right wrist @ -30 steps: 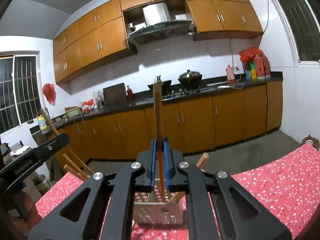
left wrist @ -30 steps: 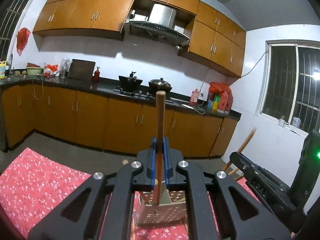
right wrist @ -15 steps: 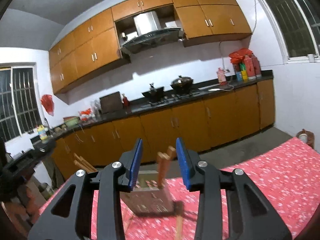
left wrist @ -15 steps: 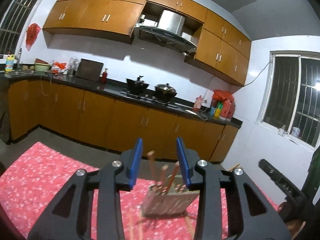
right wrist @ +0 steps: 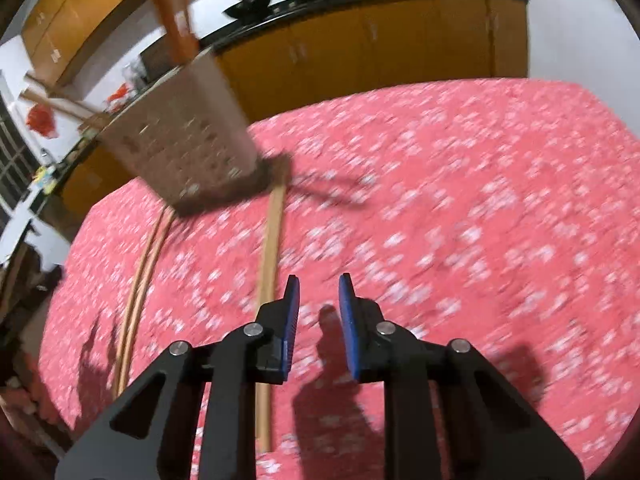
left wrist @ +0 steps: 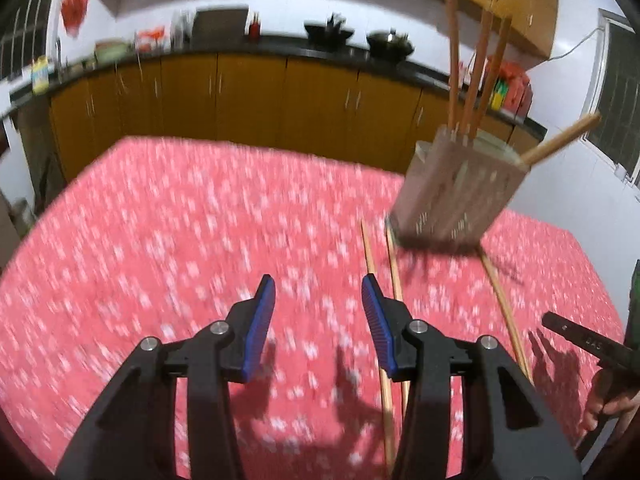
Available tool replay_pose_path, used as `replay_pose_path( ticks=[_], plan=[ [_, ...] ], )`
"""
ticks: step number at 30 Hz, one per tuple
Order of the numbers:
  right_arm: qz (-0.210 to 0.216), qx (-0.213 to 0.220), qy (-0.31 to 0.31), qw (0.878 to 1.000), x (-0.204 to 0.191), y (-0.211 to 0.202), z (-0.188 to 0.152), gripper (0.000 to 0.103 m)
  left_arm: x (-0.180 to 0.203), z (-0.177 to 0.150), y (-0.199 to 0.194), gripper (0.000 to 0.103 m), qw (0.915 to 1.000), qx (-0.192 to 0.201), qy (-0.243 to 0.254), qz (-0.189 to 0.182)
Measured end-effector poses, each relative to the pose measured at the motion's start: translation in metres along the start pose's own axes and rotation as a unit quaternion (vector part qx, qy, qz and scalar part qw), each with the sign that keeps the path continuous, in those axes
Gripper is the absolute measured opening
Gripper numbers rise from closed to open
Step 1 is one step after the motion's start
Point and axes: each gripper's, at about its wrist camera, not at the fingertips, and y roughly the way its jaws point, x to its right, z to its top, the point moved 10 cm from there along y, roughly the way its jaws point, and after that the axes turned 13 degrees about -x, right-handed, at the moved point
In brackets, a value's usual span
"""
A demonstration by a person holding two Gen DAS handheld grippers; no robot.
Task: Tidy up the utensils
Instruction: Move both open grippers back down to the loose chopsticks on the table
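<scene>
A perforated metal utensil holder (left wrist: 460, 192) stands on the red flowered tablecloth (left wrist: 180, 240), with several wooden chopsticks (left wrist: 472, 68) upright in it. Two loose chopsticks (left wrist: 394, 268) lie just right of my left gripper (left wrist: 318, 292), and a third chopstick (left wrist: 504, 308) lies further right. The left jaws are open and still opening, with nothing between them. In the right wrist view the holder (right wrist: 180, 148) is up left. One chopstick (right wrist: 270, 260) lies just left of my right gripper (right wrist: 319, 292). Its jaws are closing on nothing, a gap still between them. Both views are motion-blurred.
The other gripper (left wrist: 580, 338) and a hand (left wrist: 612, 404) show at the left view's right edge. Orange cabinets and a dark counter (left wrist: 280, 46) with a wok and a pot run behind the table. The table's far edge (right wrist: 440, 84) faces the cabinets.
Both grippers were shut on upright chopsticks over the holder, then let go. Both have since dropped and tilted down toward the tablecloth, the holder sliding off to the side.
</scene>
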Motion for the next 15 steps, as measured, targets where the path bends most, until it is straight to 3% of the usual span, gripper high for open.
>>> replay_pose_path(
  ticks=[5, 15],
  plan=[
    [0.007, -0.013, -0.032, 0.999, -0.021, 0.012, -0.008, 0.018, 0.003, -0.026, 0.011, 0.045, 0.9997, -0.021, 0.009, -0.010],
    [-0.020, -0.022, -0.057, 0.998, -0.025, 0.024, -0.015, 0.013, 0.023, -0.032, 0.022, 0.045, 0.9987, -0.041, 0.023, -0.020]
  ],
)
